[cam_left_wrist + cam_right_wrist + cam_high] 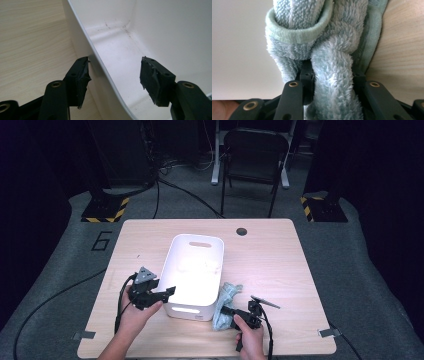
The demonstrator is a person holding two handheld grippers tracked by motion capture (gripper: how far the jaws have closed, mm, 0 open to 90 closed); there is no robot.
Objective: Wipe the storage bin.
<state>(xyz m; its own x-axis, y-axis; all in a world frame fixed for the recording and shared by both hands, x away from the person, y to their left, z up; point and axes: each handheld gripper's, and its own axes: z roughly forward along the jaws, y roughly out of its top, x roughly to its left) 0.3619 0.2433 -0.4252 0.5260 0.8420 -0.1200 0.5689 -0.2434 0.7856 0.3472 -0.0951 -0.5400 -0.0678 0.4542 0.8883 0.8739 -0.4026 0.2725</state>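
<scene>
A white plastic bin (171, 254) stands in the middle of the wooden table (270, 265). My left gripper (170, 292) is at the bin's near left wall. In the left gripper view it (115, 67) is open and straddles the bin's rim (99, 62), with one pad outside the wall and the other inside; the bin's floor looks bare there. A light blue fluffy towel (229, 294) lies bunched against the bin's right wall. My right gripper (223, 310) is shut on a fold of the towel (332, 50), which bulges out between its jaws (333, 75).
The bin's wall (239, 50) stands close on the left of the towel in the right gripper view. A cable hole (242, 231) marks the table's far side. A black chair (254, 150) stands on the floor beyond. Cables trail from both grippers toward the front edge.
</scene>
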